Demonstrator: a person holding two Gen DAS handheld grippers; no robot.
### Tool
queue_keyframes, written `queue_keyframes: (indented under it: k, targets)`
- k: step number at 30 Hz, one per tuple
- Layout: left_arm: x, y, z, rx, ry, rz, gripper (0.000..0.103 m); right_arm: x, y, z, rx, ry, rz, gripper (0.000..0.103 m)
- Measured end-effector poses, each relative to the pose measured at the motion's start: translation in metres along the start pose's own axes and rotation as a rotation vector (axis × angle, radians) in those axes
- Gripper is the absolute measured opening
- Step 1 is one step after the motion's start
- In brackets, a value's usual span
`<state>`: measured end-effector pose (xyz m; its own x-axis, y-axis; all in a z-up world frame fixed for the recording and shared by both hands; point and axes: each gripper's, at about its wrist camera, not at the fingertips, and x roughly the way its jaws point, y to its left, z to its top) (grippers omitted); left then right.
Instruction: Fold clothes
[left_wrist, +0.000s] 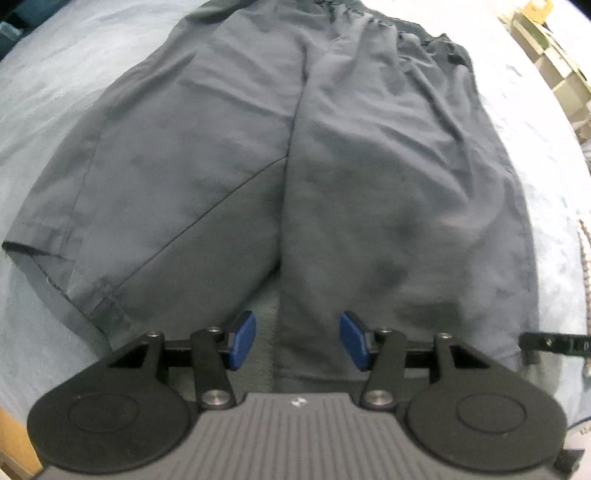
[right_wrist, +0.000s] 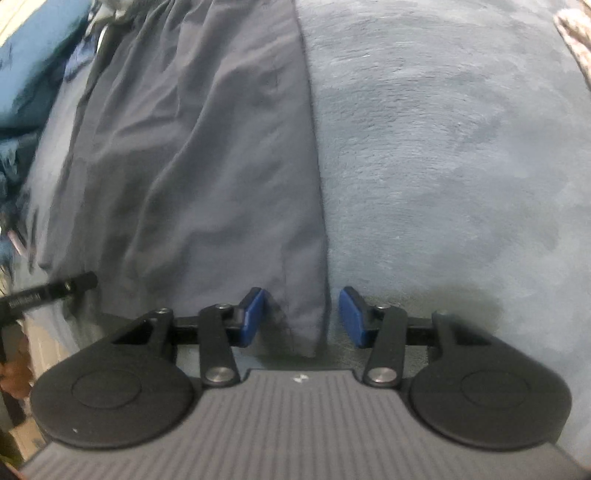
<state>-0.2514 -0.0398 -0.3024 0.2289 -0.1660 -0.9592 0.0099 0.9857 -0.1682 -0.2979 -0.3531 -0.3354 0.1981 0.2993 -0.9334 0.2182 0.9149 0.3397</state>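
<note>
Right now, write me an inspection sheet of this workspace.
Surface: pale blue plush blanket, bare beside the garment.
Job's things: dark grey shorts spread flat, unfolded.
Clutter: blue fabric pile at the far left edge.
Grippers: left gripper open over the inner hem of one leg; right gripper open, astride the shorts' outer side edge.
Cables: nothing seen.
Surroundings: pale shelving, blurred.

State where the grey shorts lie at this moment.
The grey shorts lie spread flat on the light blue blanket, filling the left wrist view; their hem edge sits between the right tool pads.
</note>
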Motion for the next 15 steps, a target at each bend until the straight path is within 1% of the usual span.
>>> queue_keyframes:
  k: [1,2,3,5,7,9,11,15]
  targets:
    - [0.001,0.002,-0.001,-0.02,-0.002,-0.002,0.054,0.001,0.002,0.0,-0.016,0.008,-0.015,0.02]
    - [0.002,0.003,-0.002,-0.042,-0.001,-0.006,0.054,0.001,0.002,0.0,-0.021,0.014,-0.017,0.005]
    - [0.002,0.004,-0.003,-0.066,-0.002,-0.016,0.055,-0.004,0.003,0.002,-0.025,0.018,-0.024,0.001]
    - [0.0,0.005,-0.006,-0.105,-0.007,-0.049,0.057,-0.015,0.004,0.005,-0.031,0.019,-0.04,0.001]
    - [-0.001,0.004,-0.009,-0.128,-0.004,-0.088,0.058,-0.031,-0.001,0.01,-0.022,-0.004,-0.074,0.001]
    - [0.002,0.002,-0.013,-0.136,0.002,-0.111,0.058,-0.037,-0.013,0.011,0.031,-0.01,-0.079,0.001]
    - [0.003,-0.001,-0.016,-0.143,0.002,-0.119,0.058,-0.035,-0.026,0.011,0.081,-0.001,-0.072,0.001]
    - [0.003,-0.007,-0.019,-0.157,-0.013,-0.146,0.058,-0.02,-0.037,0.009,0.116,0.024,-0.05,0.002]
